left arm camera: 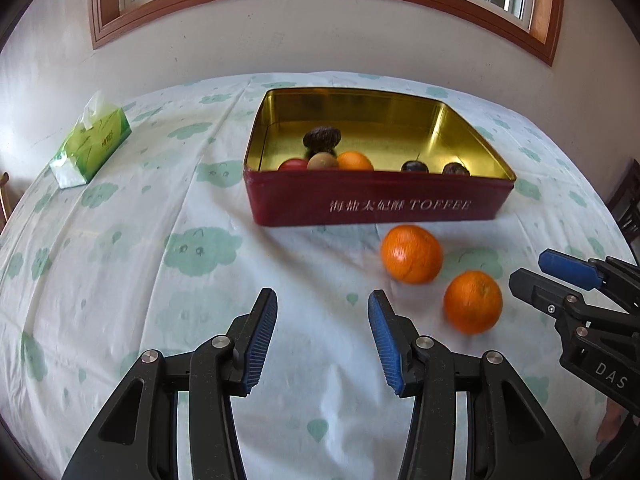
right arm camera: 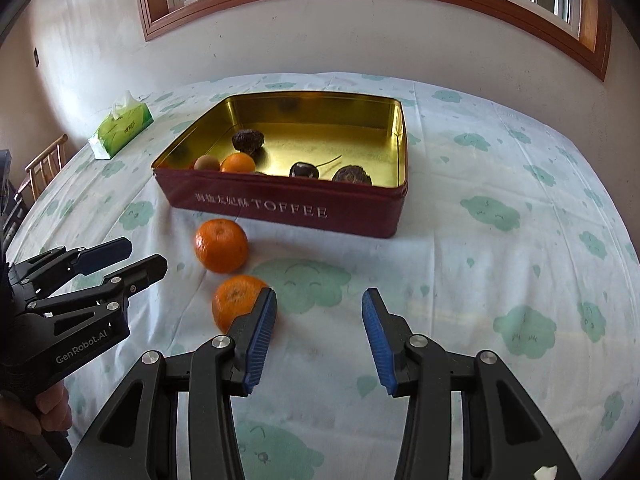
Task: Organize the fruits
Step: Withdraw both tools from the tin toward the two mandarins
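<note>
- Two loose oranges sit on the table in front of the tin, close together but apart: far orange (left arm camera: 412,253) near the tin's front wall, near orange (left arm camera: 473,301) closer to the tools.
- Both are bright orange, round and a bit blurred; the near orange (right arm camera: 236,300) shows a stem dimple on top.
- Left tool (left arm camera: 322,336): jaws parted, nothing between them, only tablecloth (left arm camera: 120,280) below; both oranges lie to its right.
- Right tool (right arm camera: 319,334): jaws parted and empty; its left finger (right arm camera: 262,332) overlaps the near orange in the right wrist view, can't tell if it touches.
- Red toffee tin (left arm camera: 380,204) has a gold inside and no lid on it.
- In the tin: dark wrinkled fruit (left arm camera: 322,139), red fruit (left arm camera: 293,165), brownish kiwi-like fruit (left arm camera: 322,161) and small orange (left arm camera: 354,161) bunched at the front left; dark cherry-like fruit (left arm camera: 415,167) and another dark wrinkled fruit (left arm camera: 455,169) at the front right.
- The tin's front wall hides the lower parts of the front fruits; the red one is nearly gone in the right wrist view.
- Green tissue box (left arm camera: 91,145) sits far left on the table.
- Each tool shows cut off at the edge of the other's view; part of a hand (right arm camera: 44,408) is at the frame edge.
</note>
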The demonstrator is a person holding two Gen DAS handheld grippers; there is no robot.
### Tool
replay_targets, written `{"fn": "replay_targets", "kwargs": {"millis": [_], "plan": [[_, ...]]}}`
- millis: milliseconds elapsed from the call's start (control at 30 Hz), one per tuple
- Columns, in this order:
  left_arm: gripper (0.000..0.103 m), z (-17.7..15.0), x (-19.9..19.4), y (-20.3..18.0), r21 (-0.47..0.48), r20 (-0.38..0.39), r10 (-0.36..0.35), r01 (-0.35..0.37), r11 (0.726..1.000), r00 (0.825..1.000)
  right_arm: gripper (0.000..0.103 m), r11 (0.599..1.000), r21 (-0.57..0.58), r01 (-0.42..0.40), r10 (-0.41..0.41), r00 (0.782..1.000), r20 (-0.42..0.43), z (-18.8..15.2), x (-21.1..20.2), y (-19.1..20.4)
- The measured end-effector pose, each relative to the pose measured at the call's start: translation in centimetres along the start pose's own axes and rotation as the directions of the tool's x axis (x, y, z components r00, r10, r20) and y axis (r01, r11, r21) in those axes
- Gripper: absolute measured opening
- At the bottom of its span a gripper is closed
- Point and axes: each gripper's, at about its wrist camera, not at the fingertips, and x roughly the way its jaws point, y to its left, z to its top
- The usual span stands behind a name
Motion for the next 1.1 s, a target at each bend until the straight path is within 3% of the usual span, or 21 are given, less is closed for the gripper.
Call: {"fn": "replay_targets", "kwargs": {"millis": [367,867,1100], "plan": [[0.049,-3.3,-0.6,1.9,-0.048,-0.005,0.019,-0.019,0.999,1.0,0.042,0.999,-0.018,-0.038,0.037,0.999,-0.039,-3.1,0.0,1.9],[0.05,-3.5,-0.4,1.8,-0.019,0.028,0.041,-0.04,0.999,0.999,0.044,0.997,-0.072,-0.019,0.017,0.999,-0.032,-1.5,2.3,4.1],[0.05,-3.6,-0.4,1.8,-0.019,0.027,0.044,-0.043,0.999,0.999,0.037,0.996,-0.09,0.0,-0.001,1.0,-0.006,-0.9,2.9,4.8]]}}
